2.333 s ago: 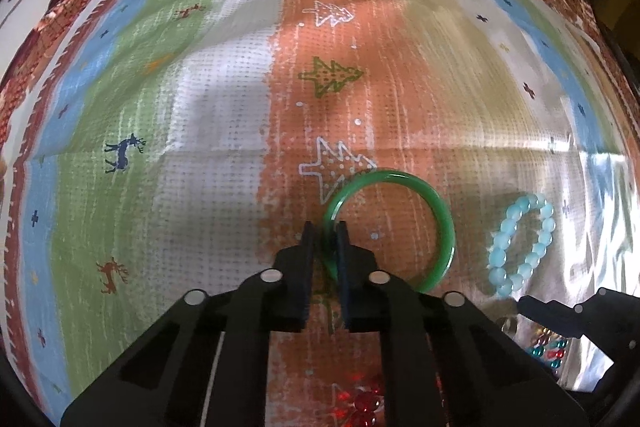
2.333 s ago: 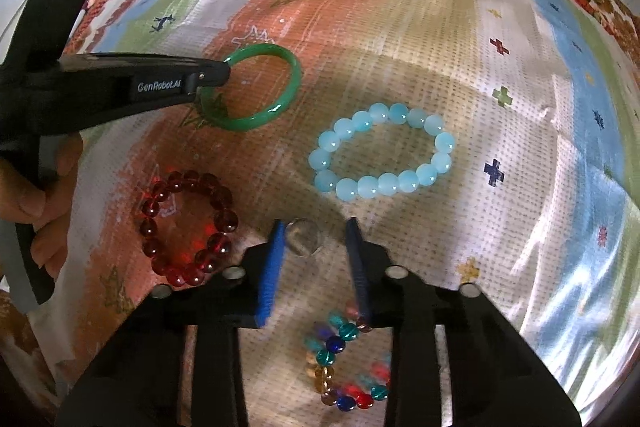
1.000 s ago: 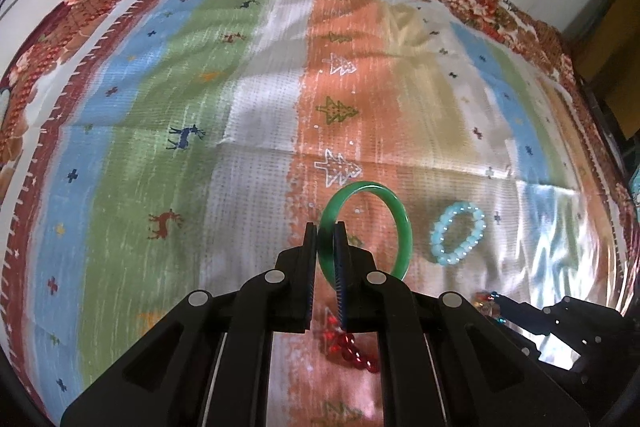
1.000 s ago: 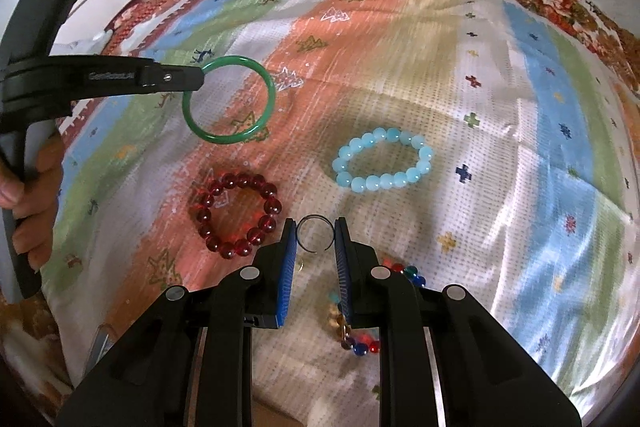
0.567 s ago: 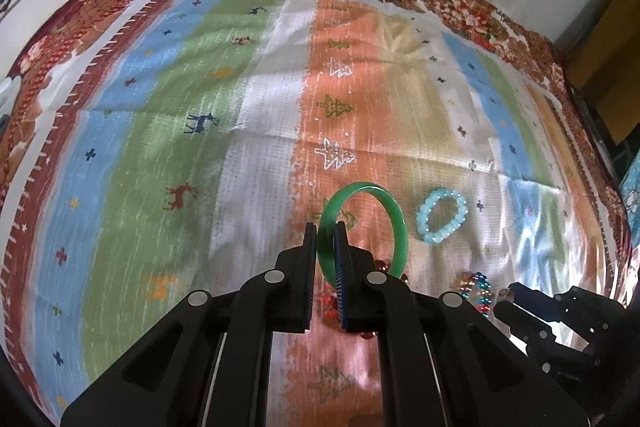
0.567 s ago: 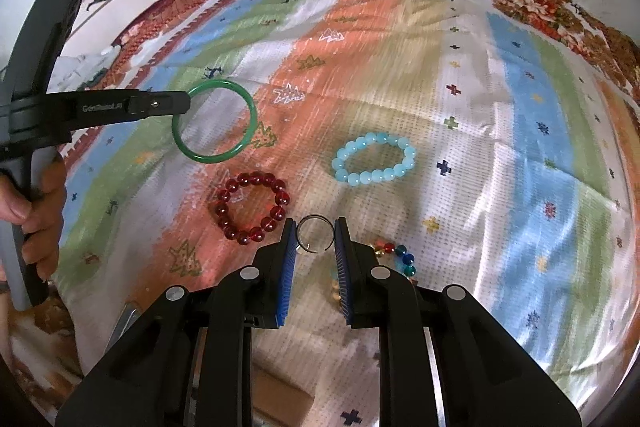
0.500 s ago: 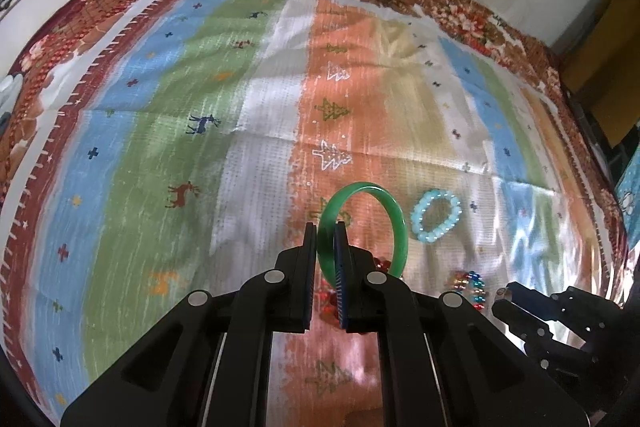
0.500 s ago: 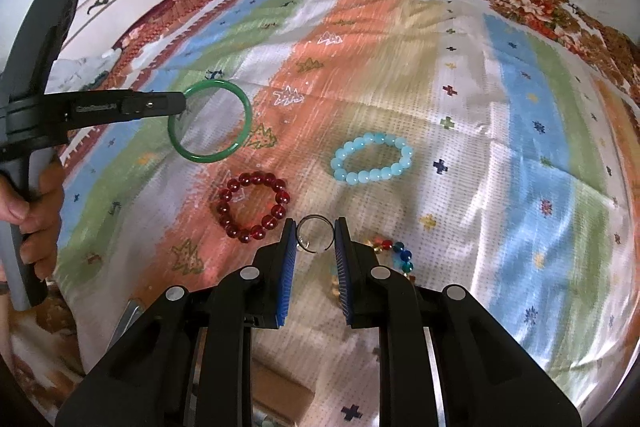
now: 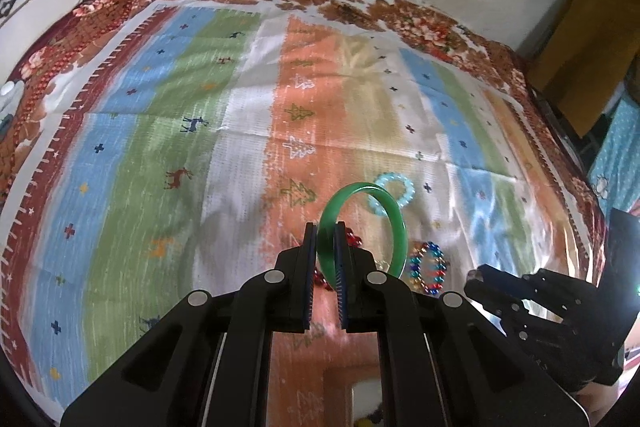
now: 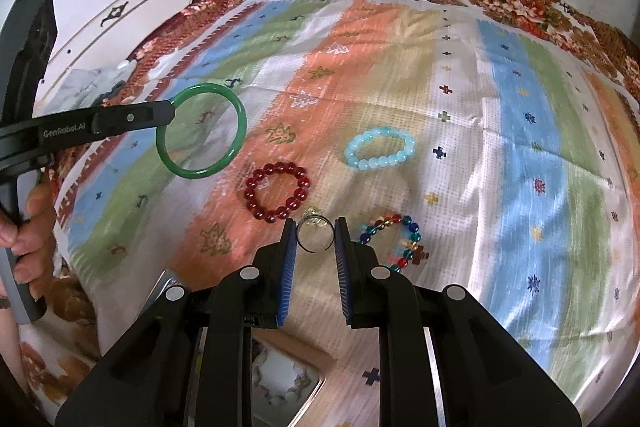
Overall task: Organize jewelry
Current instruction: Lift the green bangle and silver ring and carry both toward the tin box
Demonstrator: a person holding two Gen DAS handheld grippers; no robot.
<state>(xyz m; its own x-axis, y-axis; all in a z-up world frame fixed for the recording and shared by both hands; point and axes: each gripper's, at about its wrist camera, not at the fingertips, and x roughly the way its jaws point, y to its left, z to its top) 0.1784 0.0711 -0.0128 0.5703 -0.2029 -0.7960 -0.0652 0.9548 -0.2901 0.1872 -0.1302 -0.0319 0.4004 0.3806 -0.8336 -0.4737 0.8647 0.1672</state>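
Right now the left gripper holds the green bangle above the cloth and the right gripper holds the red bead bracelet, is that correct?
Not quite. The right gripper holds a thin metal ring; the red bead bracelet lies on the cloth, as the right wrist view shows. The left gripper does hold the green bangle.

Bare cloth left of red bracelet

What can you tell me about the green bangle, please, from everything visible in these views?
The green bangle is a smooth, glossy, closed ring, translucent green like jade or glass, with no beads or clasp. The left tongs are shut on its rim, holding it lifted clear of the striped cloth; nothing else touches it. From the left wrist it stands nearly edge-on; from the right wrist it shows its open circle, up left of the red bead bracelet.
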